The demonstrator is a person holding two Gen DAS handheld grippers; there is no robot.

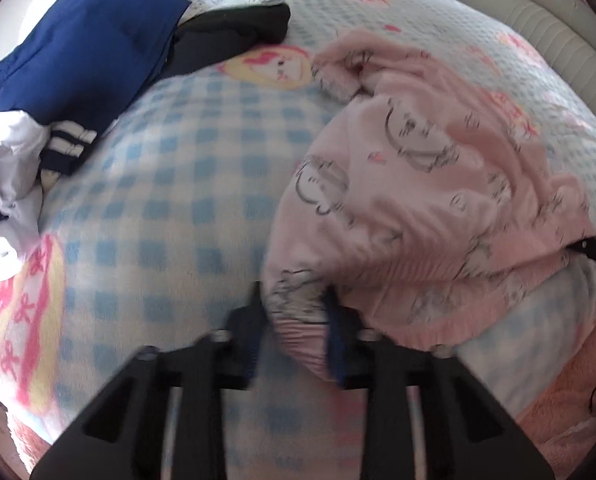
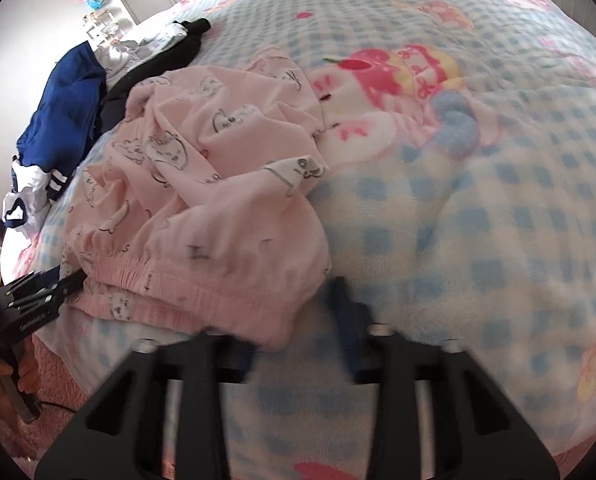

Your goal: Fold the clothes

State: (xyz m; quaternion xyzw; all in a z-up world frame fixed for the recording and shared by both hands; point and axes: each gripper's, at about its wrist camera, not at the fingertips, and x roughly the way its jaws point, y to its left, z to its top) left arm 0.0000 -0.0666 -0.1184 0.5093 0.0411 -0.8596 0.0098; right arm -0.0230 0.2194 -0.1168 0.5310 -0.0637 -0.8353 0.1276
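Pink pajama bottoms (image 1: 425, 184), soft fabric printed with grey cartoon outlines, lie rumpled on a fleecy blue-and-white checked blanket (image 1: 170, 200) covering the bed. At far left sits a heap of navy, black and white clothing (image 1: 86, 48). The left tool (image 1: 294, 332) has its 2 fingers closed on a bunched corner of the gathered elastic waistband. The right tool (image 2: 294, 344) stands partly open at the waistband's other corner; whether it grips the cloth cannot be told.
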